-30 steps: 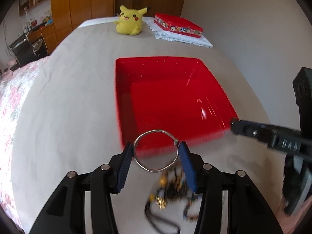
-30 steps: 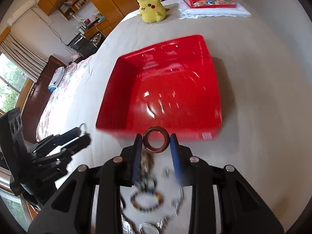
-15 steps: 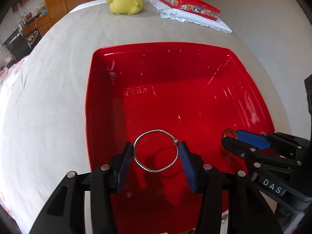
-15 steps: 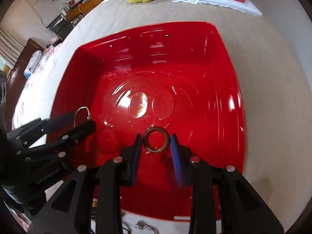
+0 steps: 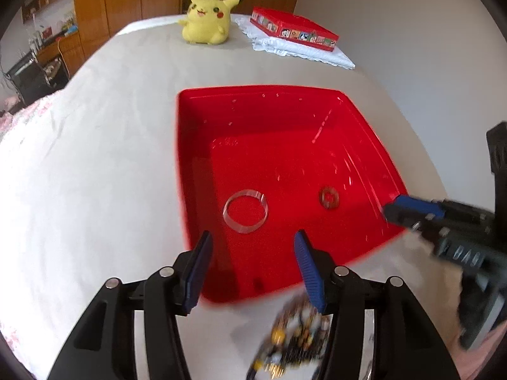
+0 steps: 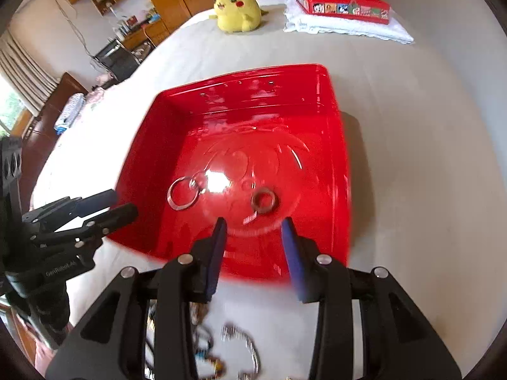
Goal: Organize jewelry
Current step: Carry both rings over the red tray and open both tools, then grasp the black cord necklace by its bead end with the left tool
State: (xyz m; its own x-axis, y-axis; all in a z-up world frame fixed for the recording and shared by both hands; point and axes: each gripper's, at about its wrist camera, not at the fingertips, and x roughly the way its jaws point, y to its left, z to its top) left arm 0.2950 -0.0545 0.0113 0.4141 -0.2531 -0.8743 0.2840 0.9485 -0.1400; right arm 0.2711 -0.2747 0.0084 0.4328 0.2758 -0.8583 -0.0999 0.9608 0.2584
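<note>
A red plastic tray (image 5: 355, 133) sits on a bed covered in pale cloth (image 5: 111, 145). On the tray floor lie a silver bangle (image 5: 245, 211) and, at its three o'clock, a smaller brown ring (image 5: 329, 198). The left gripper (image 5: 252, 261) and right gripper (image 6: 255, 250) have just been opening; both stand empty above the tray's near edge. Tangled jewelry (image 5: 294, 342) lies at six o'clock.

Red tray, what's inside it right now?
Inside the red tray lie a thin silver hoop and a small brown ring, apart. The right gripper's fingers cover some near floor.
</note>
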